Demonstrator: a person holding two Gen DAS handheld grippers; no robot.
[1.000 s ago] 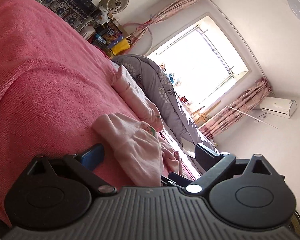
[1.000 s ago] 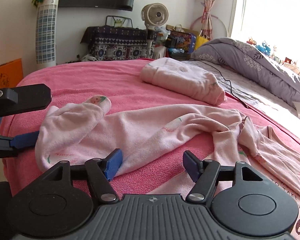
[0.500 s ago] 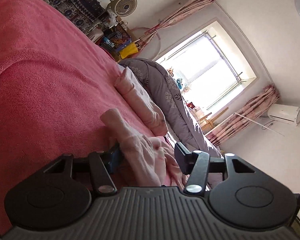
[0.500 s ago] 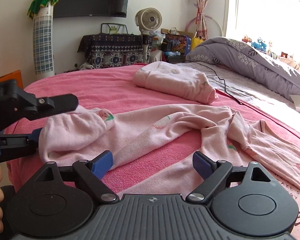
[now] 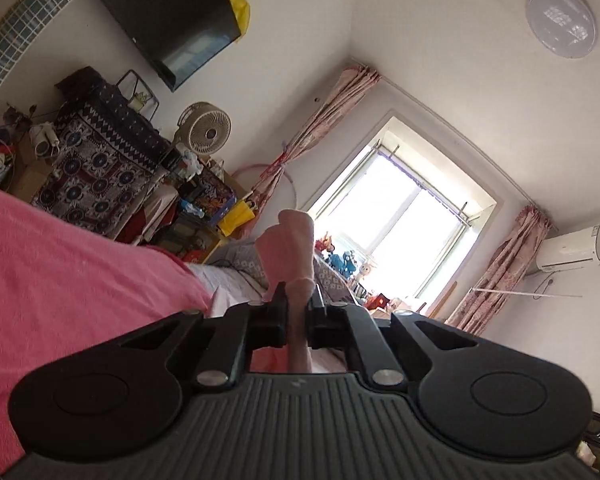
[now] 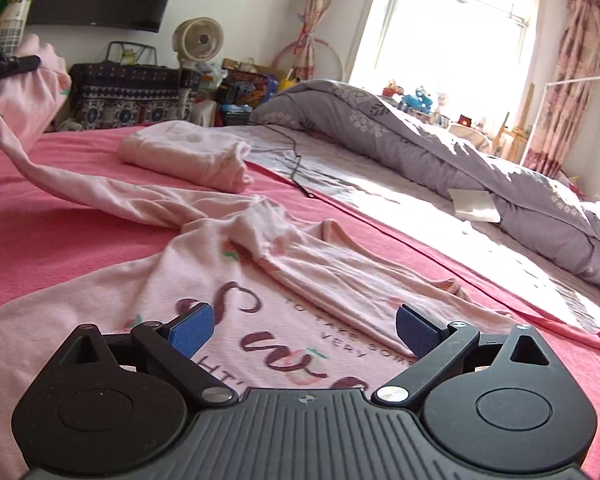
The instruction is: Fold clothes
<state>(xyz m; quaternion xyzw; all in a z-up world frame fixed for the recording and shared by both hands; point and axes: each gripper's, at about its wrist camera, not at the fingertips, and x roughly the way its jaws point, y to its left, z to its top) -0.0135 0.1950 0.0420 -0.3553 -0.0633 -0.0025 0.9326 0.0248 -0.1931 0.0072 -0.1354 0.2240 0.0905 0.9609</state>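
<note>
Left gripper (image 5: 298, 312) clamped on sleeve cuff (image 5: 290, 240) of pink shirt (image 6: 260, 280), cuff lifted clear of pink blanket (image 6: 60, 224), likely to swing sleeve inward for a fold. Right gripper (image 6: 304, 330) jaws opening, nothing between pads, hovering over printed chest. Shirt body rumpled, flat on blanket. Folded pink garment (image 6: 184, 156) just beyond sleeve; grey duvet (image 6: 440, 152) well apart. Open blanket left of shirt.

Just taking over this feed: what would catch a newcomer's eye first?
The left tongs, shut on the pink shirt's sleeve, hold it above the pink bedspread. The shirt's printed front lies under the opening, empty right tongs. A folded pink garment sits behind.
</note>
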